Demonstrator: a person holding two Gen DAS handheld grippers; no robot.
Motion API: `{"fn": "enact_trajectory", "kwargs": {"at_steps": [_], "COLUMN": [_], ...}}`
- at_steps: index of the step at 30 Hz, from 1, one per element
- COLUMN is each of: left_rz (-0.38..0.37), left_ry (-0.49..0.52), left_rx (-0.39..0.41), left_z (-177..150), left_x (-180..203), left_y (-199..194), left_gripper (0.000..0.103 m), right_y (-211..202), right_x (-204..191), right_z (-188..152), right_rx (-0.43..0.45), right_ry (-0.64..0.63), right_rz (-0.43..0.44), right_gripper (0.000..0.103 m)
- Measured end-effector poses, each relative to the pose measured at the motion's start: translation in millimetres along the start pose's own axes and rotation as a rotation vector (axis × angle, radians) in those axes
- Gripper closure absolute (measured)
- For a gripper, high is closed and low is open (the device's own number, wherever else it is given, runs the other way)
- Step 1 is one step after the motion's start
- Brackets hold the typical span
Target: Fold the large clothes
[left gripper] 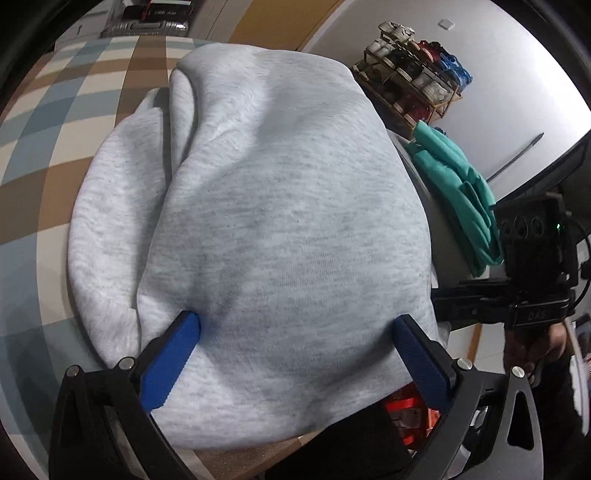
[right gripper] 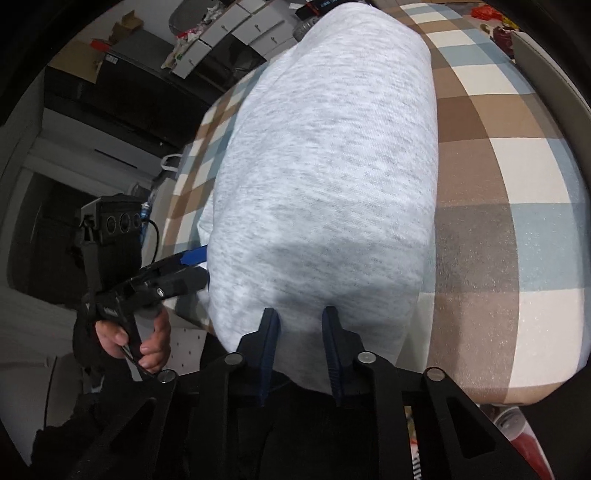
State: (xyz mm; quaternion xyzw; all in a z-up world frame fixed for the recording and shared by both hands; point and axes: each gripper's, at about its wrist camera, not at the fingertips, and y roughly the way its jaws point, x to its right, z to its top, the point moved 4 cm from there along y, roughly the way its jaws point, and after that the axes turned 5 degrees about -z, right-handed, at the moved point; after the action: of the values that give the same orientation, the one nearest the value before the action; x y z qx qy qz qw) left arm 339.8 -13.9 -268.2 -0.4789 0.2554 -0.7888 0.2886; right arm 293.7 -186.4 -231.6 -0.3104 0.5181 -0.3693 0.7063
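A light grey sweatshirt (left gripper: 280, 206) lies folded lengthwise on the checkered table (left gripper: 55, 147); it also fills the right wrist view (right gripper: 325, 177). My left gripper (left gripper: 297, 325) is open wide, its blue fingers (left gripper: 173, 358) straddling the near edge of the cloth. My right gripper (right gripper: 301, 314) has its dark blue fingers (right gripper: 269, 332) partly closed around a bunch of the sweatshirt's near edge, with cloth between them. The left gripper shows in the right wrist view (right gripper: 184, 258) at the cloth's left side.
A folded teal garment (left gripper: 454, 192) lies past the sweatshirt's right side. A shoe rack (left gripper: 410, 74) stands by the white wall. Cabinets and boxes (right gripper: 221, 33) stand beyond the table. The table's brown, blue and white checks (right gripper: 517, 184) stretch to the right.
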Motion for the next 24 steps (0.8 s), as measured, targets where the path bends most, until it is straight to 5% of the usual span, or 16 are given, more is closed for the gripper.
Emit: {"fn": "enact_trajectory", "kwargs": {"at_steps": [3, 7, 13, 17, 20, 24], "left_rz": [-0.012, -0.091, -0.086, -0.015, -0.091, -0.059], "left_ry": [-0.012, 0.062, -0.058, 0.023, 0.025, 0.029], "left_rx": [-0.015, 0.118, -0.077, -0.077, -0.053, 0.013], "left_z": [18, 51, 67, 68, 89, 125], "left_x": [8, 32, -2, 10, 25, 21], "left_y": [-17, -54, 25, 30, 7, 3], "left_gripper": [0.002, 0.002, 0.003, 0.002, 0.002, 0.002], "right_y": [-3, -5, -4, -7, -6, -5], "right_x": [-1, -4, 1, -2, -8, -6], "right_z": [-4, -8, -13, -17, -18, -19], "right_rx": [0.000, 0.002, 0.017, 0.034, 0.036, 0.038], "right_ry": [0.003, -0.003, 0.007, -0.023, -0.041, -0.028], "right_rz": [-0.013, -0.038, -0.018, -0.058, -0.086, -0.060], "right_gripper": [0.081, 0.081, 0.081, 0.081, 0.081, 0.081]}}
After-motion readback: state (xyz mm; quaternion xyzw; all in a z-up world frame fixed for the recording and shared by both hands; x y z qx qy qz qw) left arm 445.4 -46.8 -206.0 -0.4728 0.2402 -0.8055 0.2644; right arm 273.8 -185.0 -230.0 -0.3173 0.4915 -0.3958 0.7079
